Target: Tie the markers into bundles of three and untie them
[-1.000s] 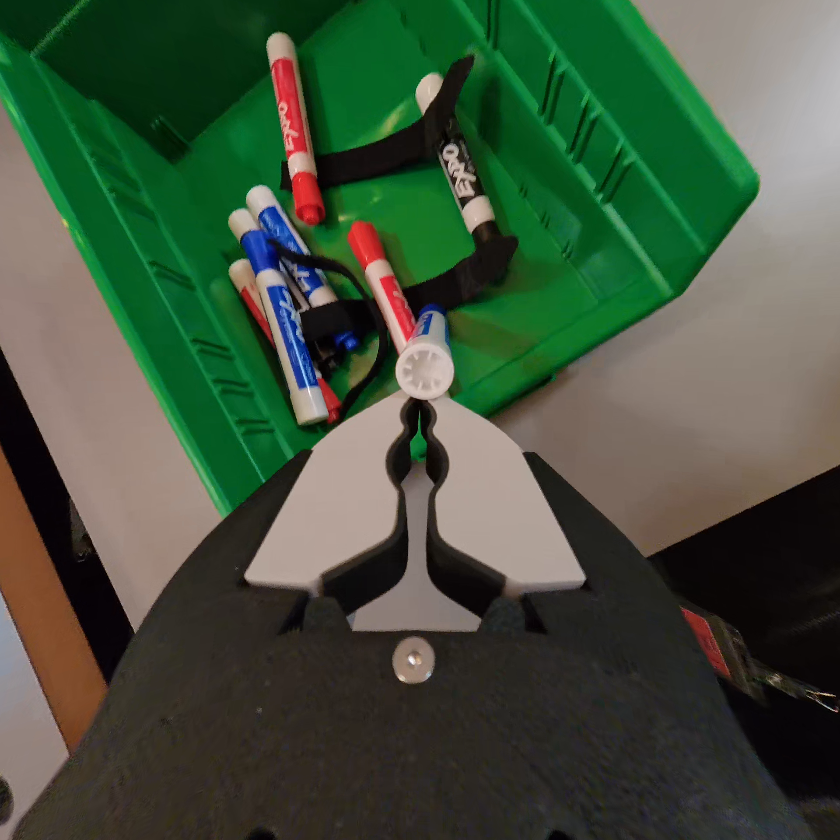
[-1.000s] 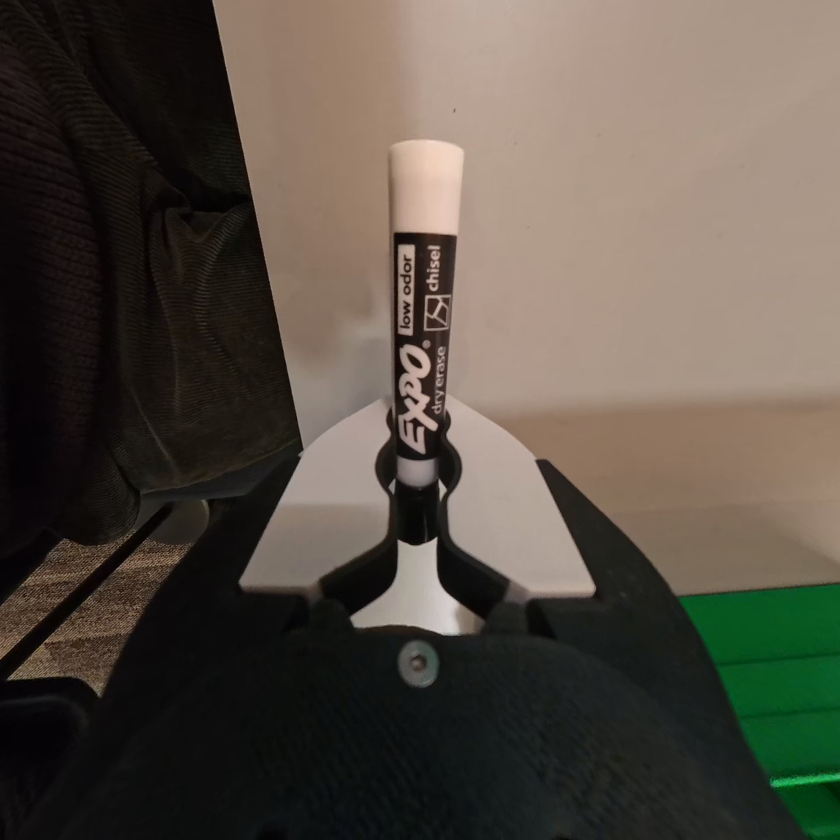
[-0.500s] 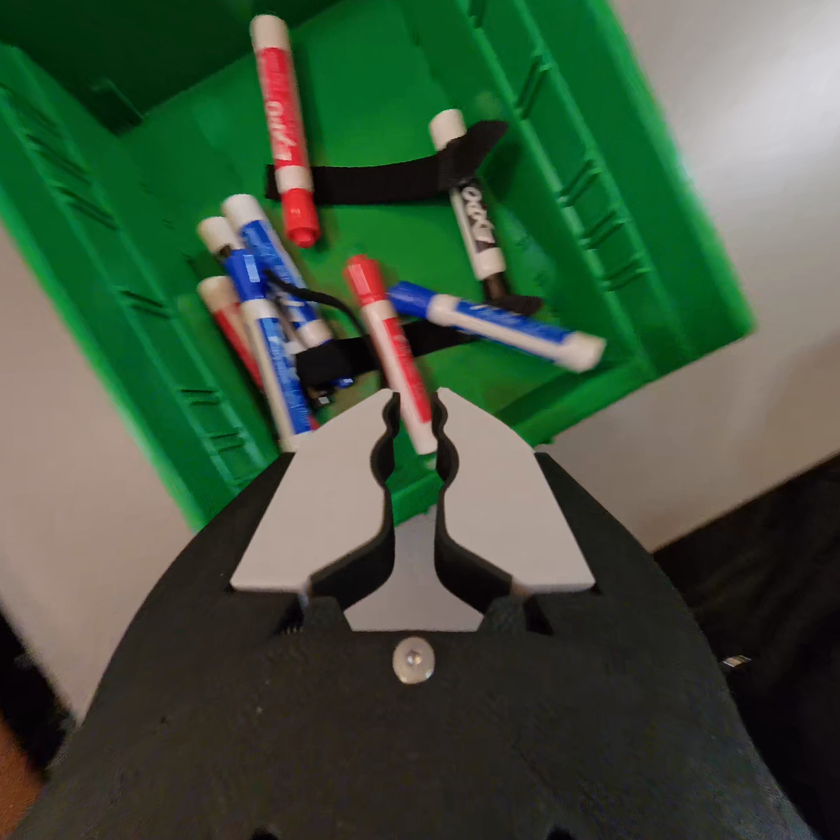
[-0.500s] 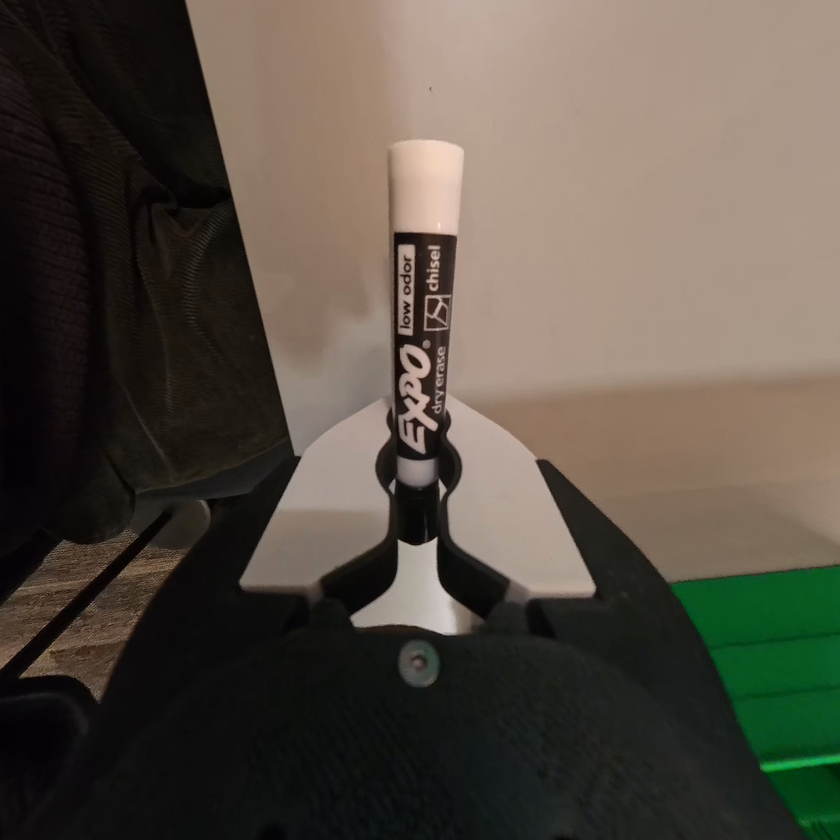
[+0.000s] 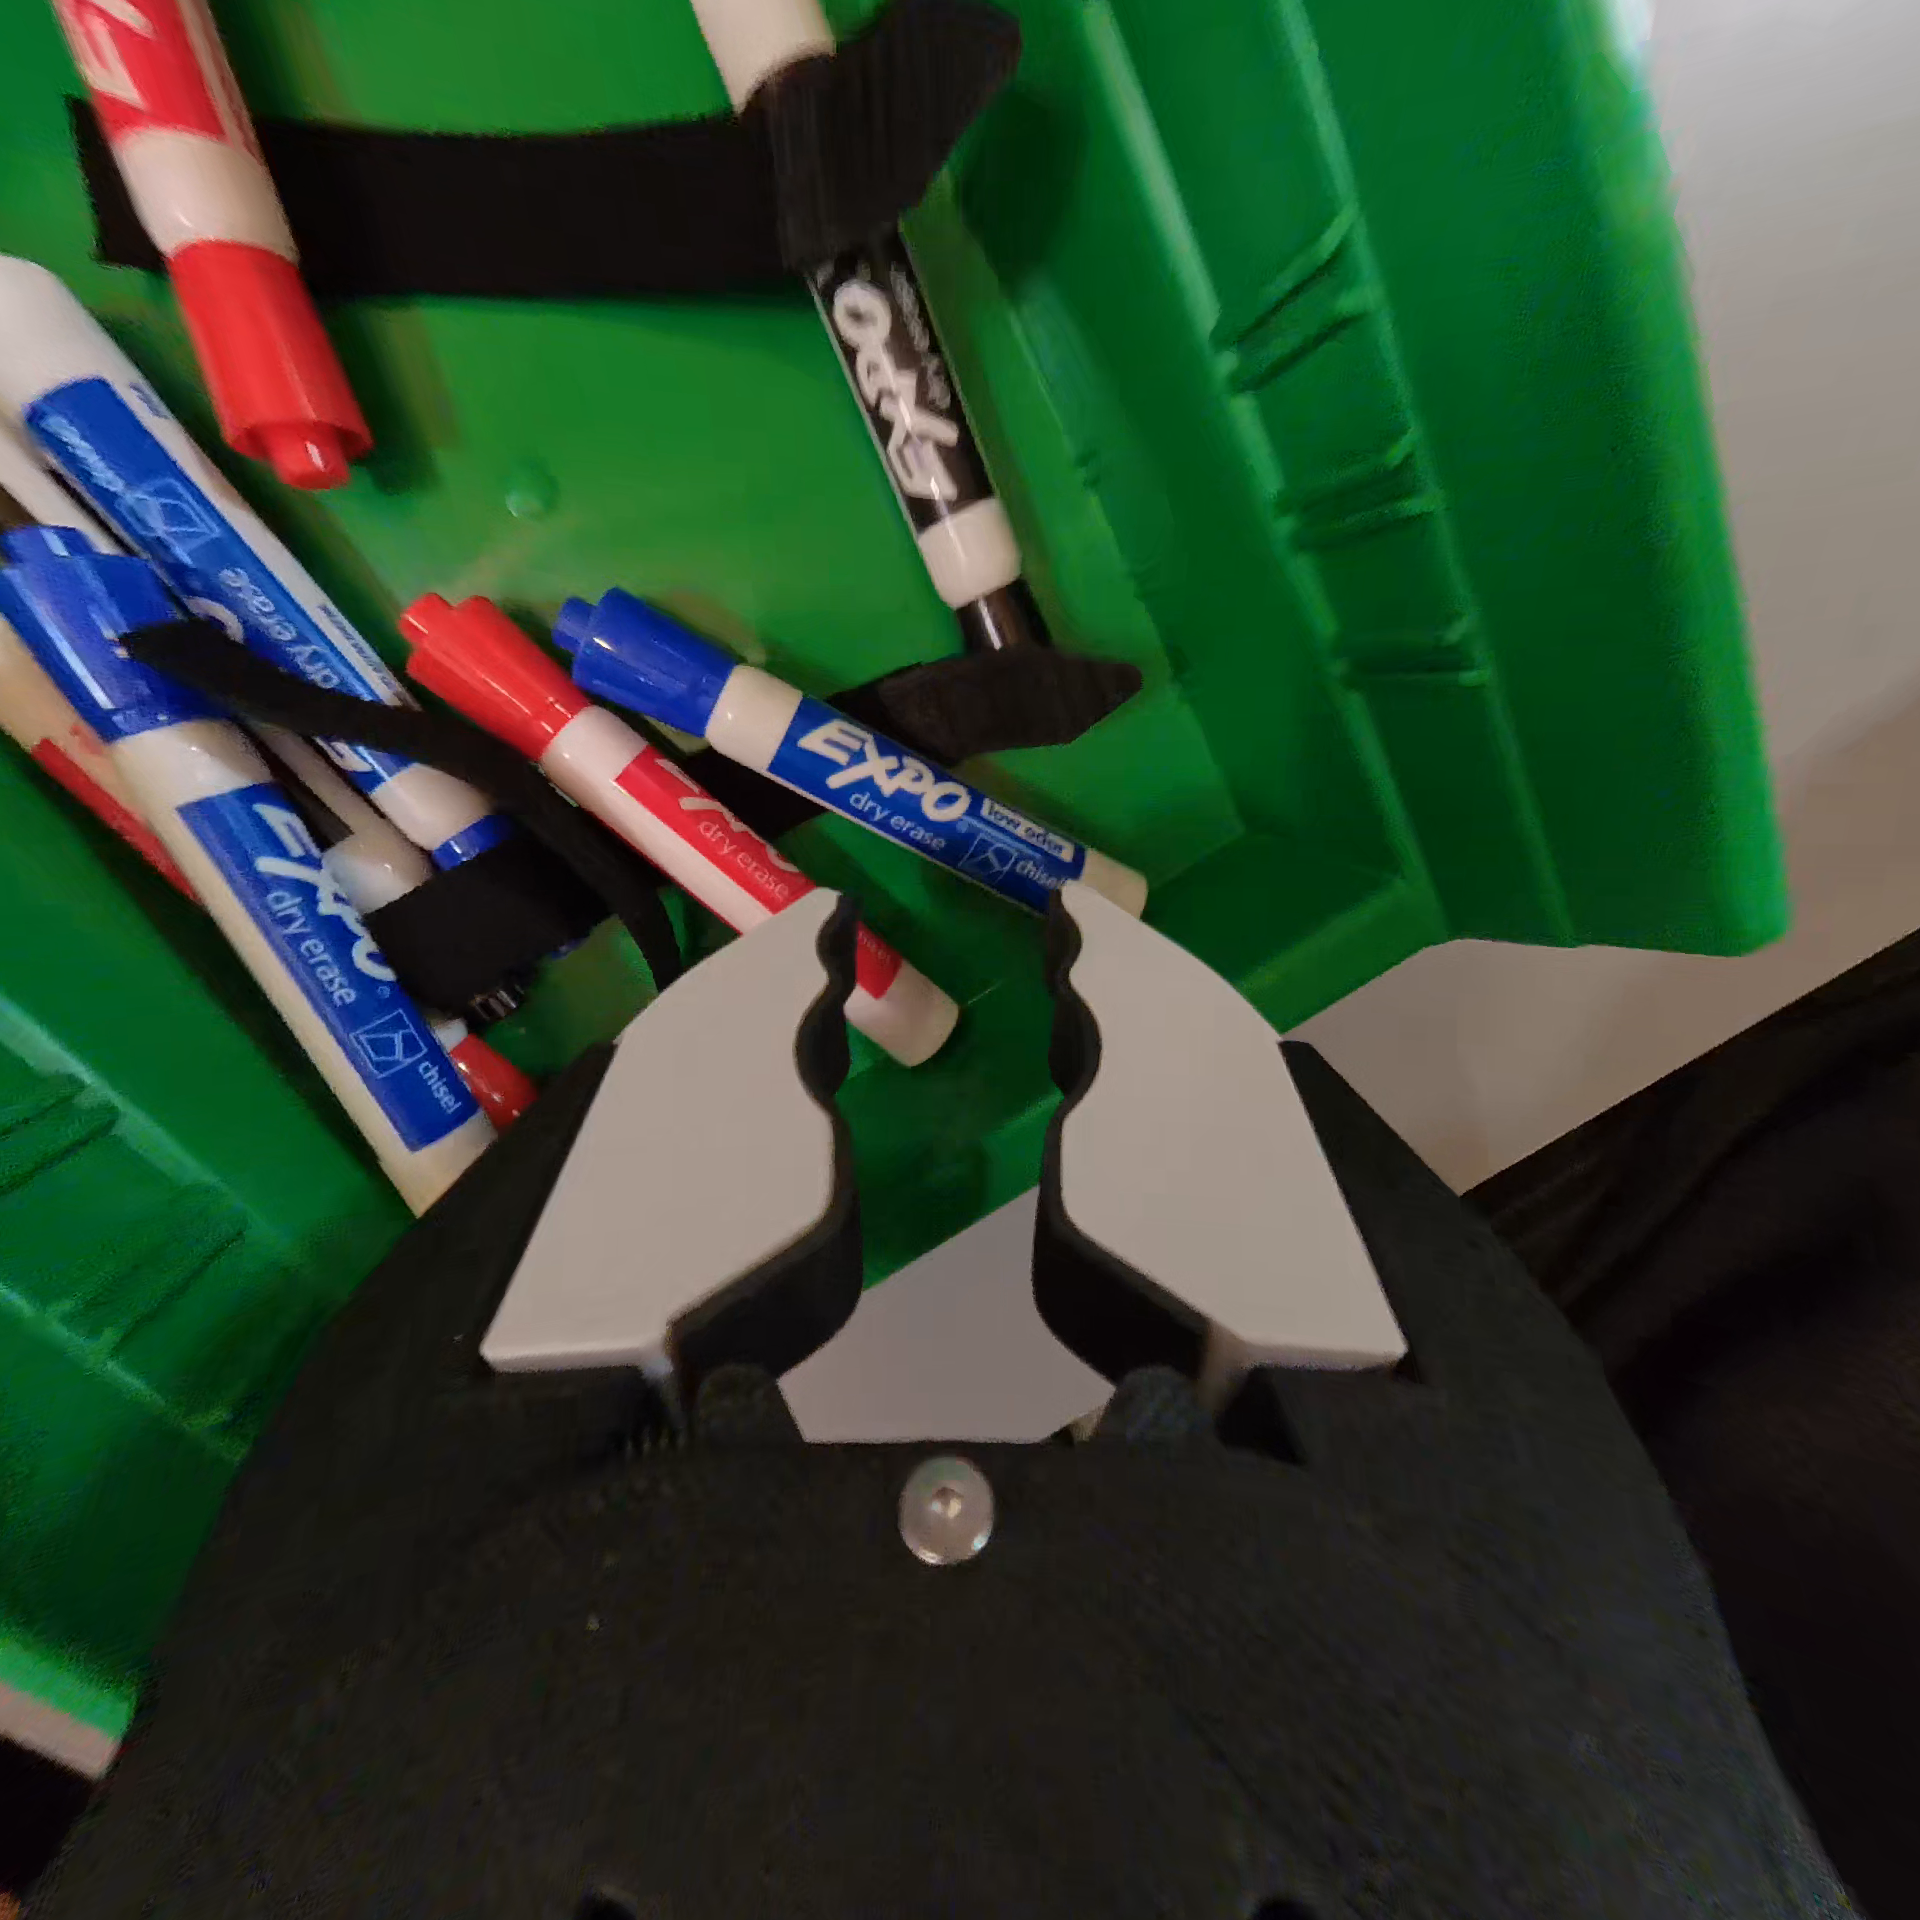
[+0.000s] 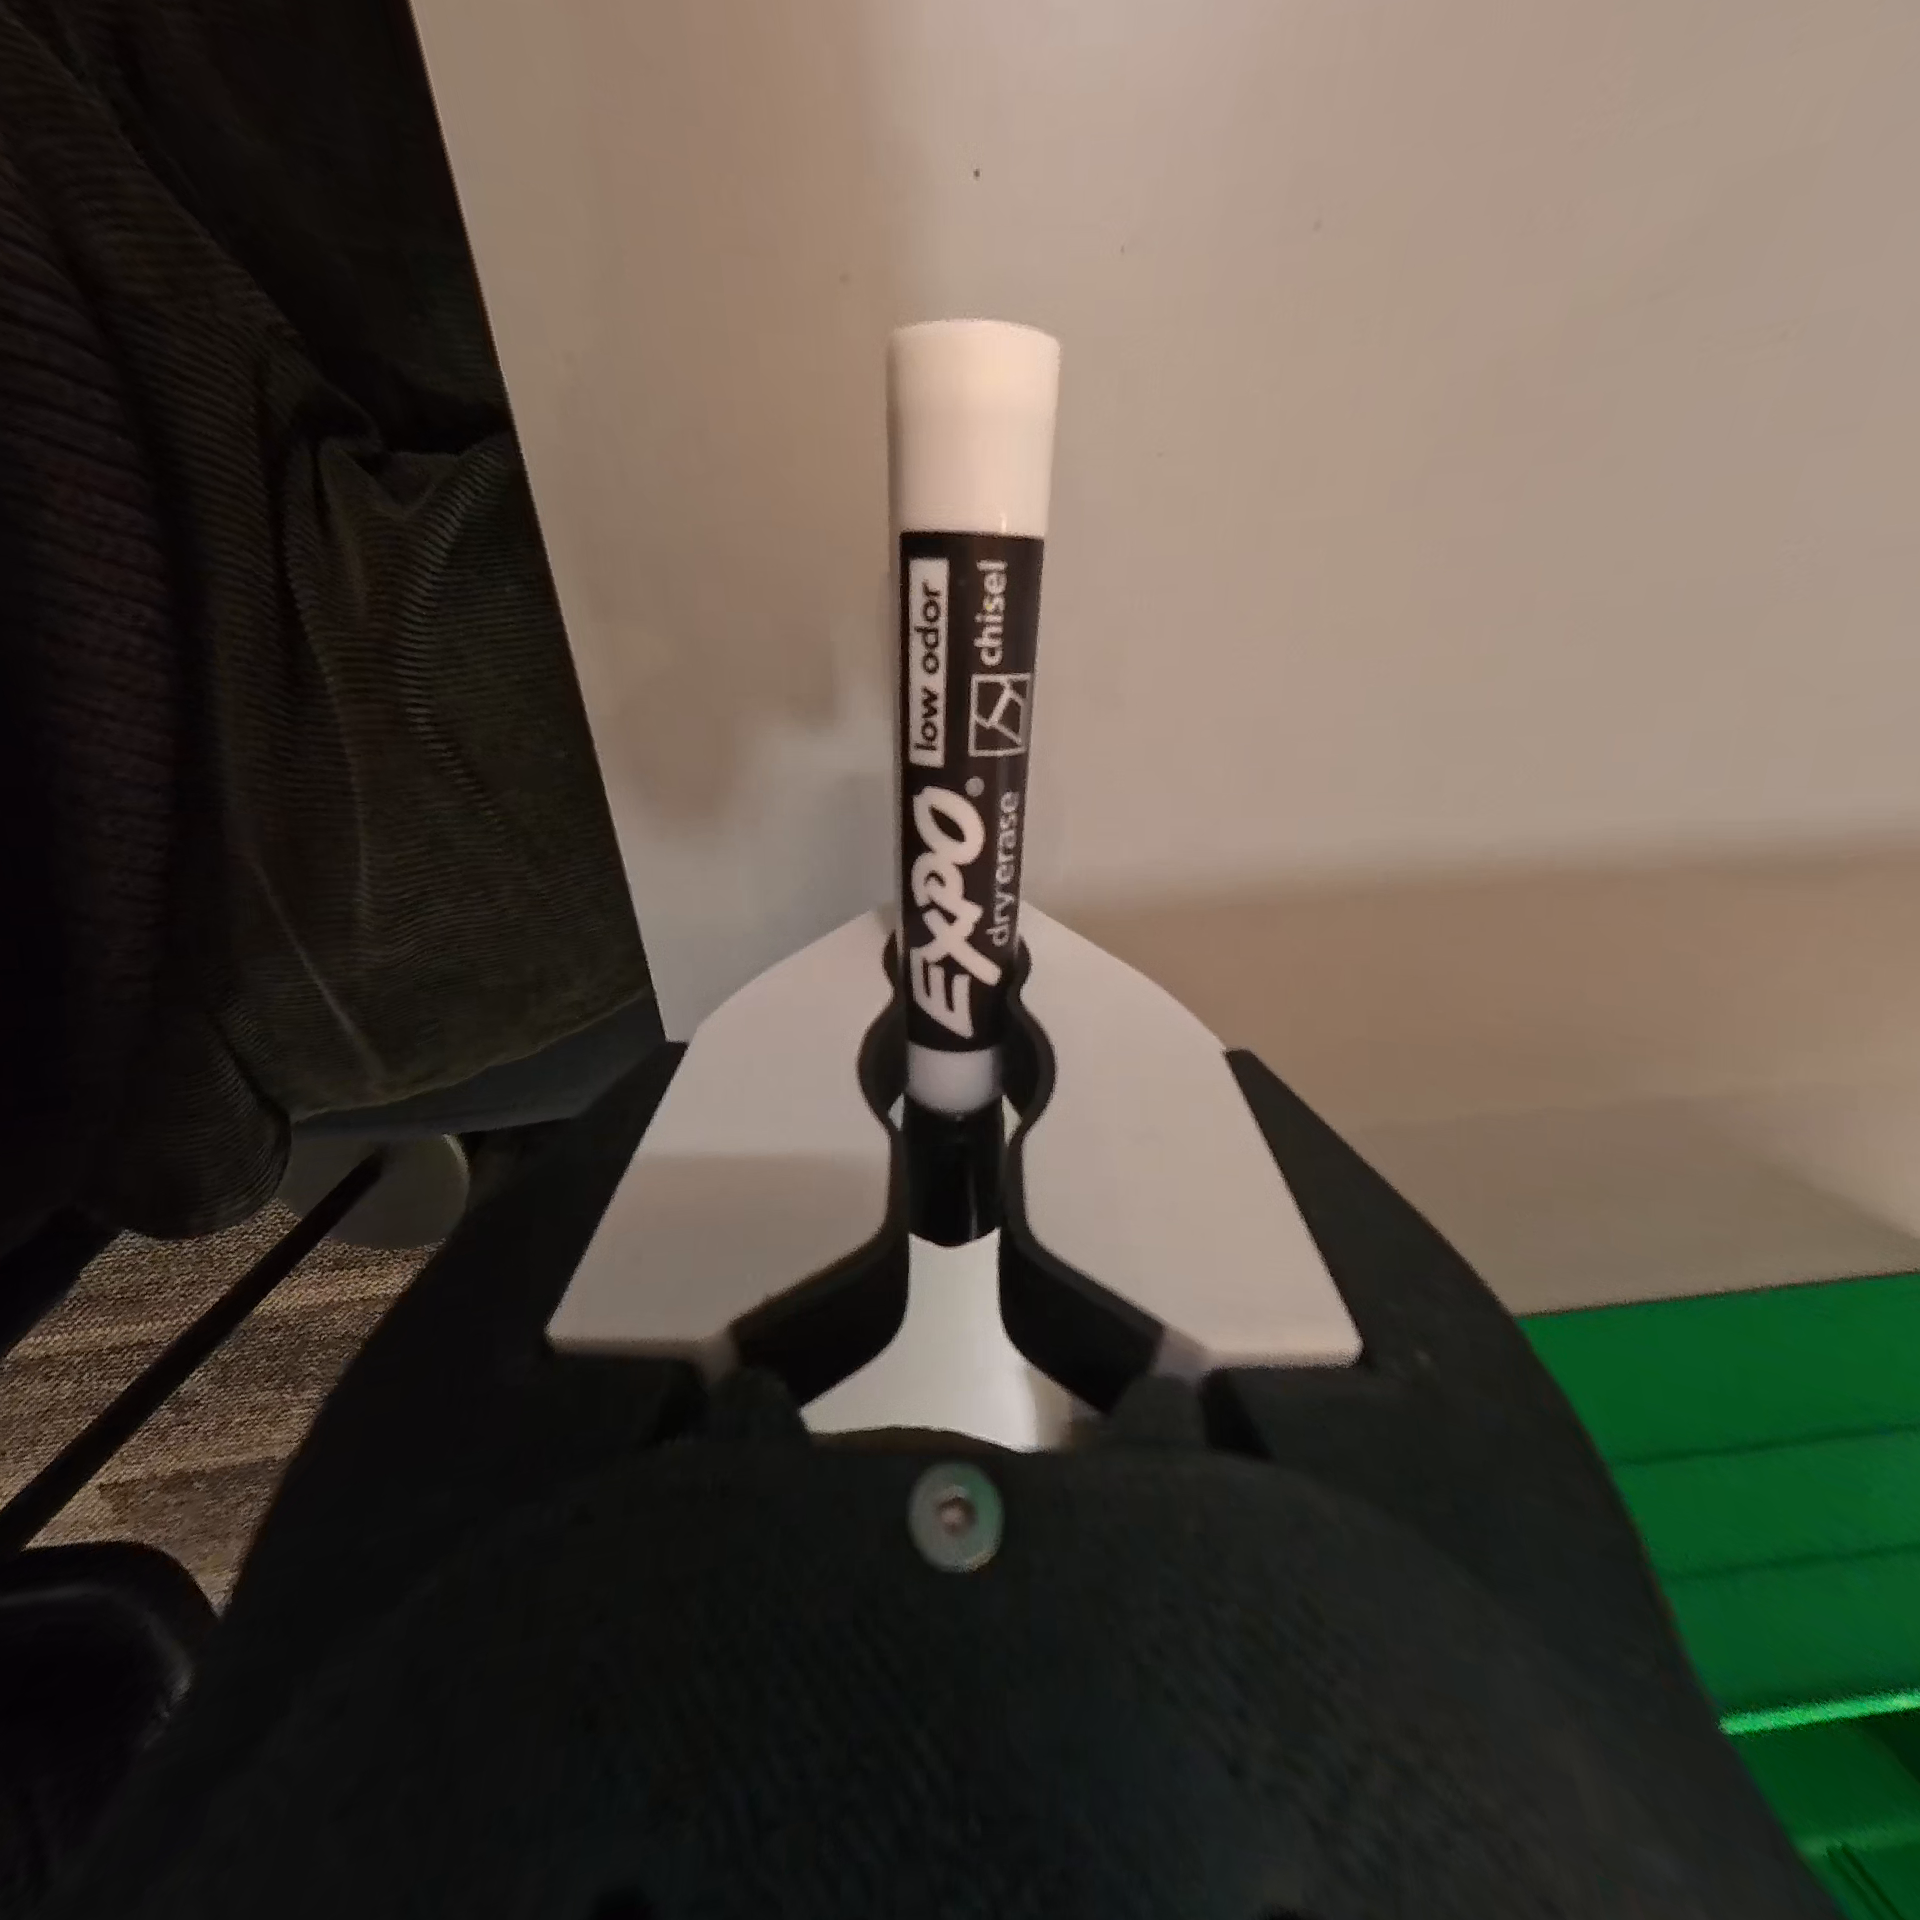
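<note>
Left tongs point(image 5: 948, 914) are spread apart and hold nothing, hovering low over the near end of a green ribbed plastic bin point(image 5: 1351, 436). Their tips sit just above two loose dry-erase markers lying on the bin floor: a blue-capped white-barrelled marker point(image 5: 831, 764) and a red-capped white-barrelled marker point(image 5: 665, 821), which run side by side and partly under the tongs. Further left lies a heap of blue markers point(image 5: 301, 914) tangled with a thin black cord point(image 5: 416, 732), and a black-labelled marker point(image 5: 904, 395) lies under a black fabric strap point(image 5: 499, 218).

Right tongs point(image 6: 956, 966) are pinched on a black-labelled white marker point(image 6: 971, 665), gripping it near its dark cap so the white butt end points away, well clear of the bin, whose green rim point(image 6: 1714, 1403) shows low at the right, against a pale wall point(image 6: 1351, 416).

Likely trouble: closing the left tongs here could catch both neighbouring markers, or snag the cord and drag the heap. The right marker, gripped near one end, may pivot if bumped.
</note>
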A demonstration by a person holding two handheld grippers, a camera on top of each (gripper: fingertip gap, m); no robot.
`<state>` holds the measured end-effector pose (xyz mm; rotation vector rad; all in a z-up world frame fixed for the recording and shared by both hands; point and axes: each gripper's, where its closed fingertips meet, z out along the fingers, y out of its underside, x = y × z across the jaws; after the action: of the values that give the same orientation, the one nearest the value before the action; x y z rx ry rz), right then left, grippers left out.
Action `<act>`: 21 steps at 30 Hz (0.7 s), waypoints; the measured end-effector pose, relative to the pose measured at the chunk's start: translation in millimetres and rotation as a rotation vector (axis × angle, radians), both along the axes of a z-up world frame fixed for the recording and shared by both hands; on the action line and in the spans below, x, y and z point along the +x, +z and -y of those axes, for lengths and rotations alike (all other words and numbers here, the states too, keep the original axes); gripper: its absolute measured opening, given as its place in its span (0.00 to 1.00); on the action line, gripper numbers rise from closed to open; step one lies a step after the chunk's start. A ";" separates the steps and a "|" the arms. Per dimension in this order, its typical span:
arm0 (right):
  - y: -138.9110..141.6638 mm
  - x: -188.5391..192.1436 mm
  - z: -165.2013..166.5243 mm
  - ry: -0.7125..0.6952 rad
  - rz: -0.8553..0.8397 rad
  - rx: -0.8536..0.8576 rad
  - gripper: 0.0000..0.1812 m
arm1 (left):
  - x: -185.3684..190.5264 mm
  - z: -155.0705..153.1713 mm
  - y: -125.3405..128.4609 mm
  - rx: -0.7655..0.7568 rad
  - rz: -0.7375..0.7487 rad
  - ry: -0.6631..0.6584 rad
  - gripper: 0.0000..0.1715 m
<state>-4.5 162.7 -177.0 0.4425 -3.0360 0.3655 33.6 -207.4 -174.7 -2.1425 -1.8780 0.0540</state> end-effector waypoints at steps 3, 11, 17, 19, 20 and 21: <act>1.9 -0.2 -0.1 0.001 -0.008 -0.002 0.08 | 5.8 -4.1 -12.8 0.024 0.116 -0.023 0.25; 0.3 -3.2 -2.9 -0.004 -0.018 0.007 0.08 | -7.1 -15.5 -27.1 0.053 0.192 -0.015 0.31; 0.0 -6.4 -5.3 -0.012 -0.016 0.003 0.08 | -8.7 -1.9 -26.0 -0.038 0.188 -0.063 0.13; -0.8 -7.3 -6.3 -0.014 -0.015 0.005 0.08 | -6.4 4.3 -25.9 -0.067 0.190 -0.075 0.13; -1.1 -7.7 -6.5 -0.014 -0.015 0.006 0.08 | -5.9 6.1 -25.8 -0.069 0.187 -0.073 0.12; -1.4 -7.9 -6.6 -0.015 -0.014 0.006 0.08 | -5.6 6.8 -25.7 -0.062 0.184 -0.070 0.13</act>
<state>-12.4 169.3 -178.4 0.4211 -3.0260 0.3506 28.1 -214.2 -200.4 -2.3242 -1.9197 -0.1046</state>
